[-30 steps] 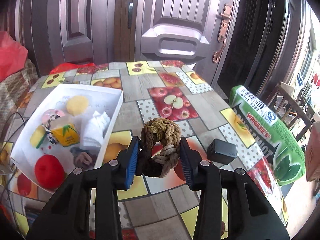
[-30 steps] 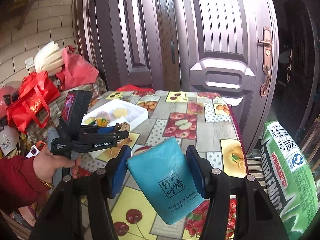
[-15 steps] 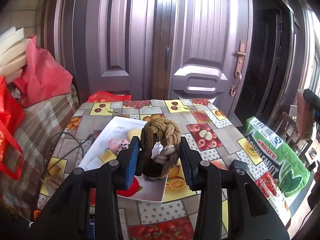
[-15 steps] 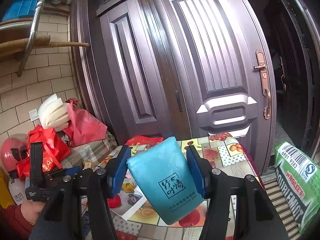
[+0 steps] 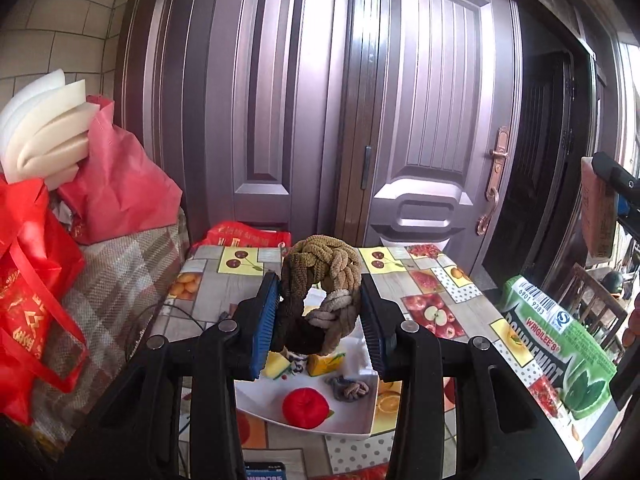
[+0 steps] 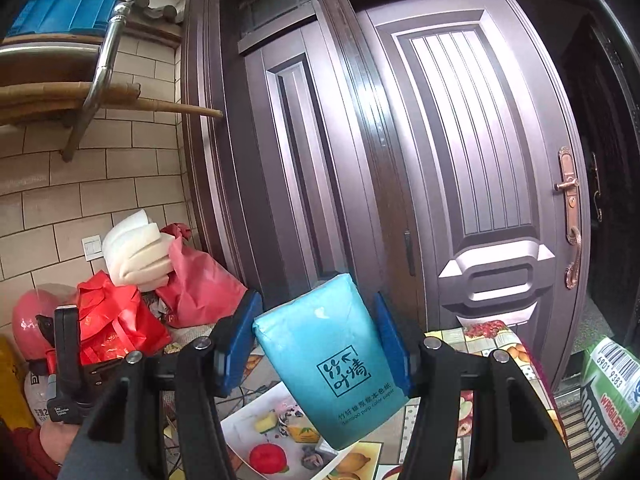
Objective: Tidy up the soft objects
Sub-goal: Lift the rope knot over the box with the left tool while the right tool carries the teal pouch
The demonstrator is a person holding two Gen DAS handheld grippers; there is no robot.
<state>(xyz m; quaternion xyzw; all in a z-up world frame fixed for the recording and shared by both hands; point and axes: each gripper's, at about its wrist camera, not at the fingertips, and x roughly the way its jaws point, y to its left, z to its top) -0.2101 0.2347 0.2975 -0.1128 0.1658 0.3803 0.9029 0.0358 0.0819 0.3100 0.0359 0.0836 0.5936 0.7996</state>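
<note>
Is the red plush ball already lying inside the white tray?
Yes, the red plush ball lies in the white tray, beside a small braided piece.

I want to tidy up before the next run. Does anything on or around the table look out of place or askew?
Nothing looks spilled or damaged. The white tray sits skewed on the table with a cable trailing beside it. The left gripper holds a braided rope ring; the right gripper holds a tilted teal tissue pack.
</note>
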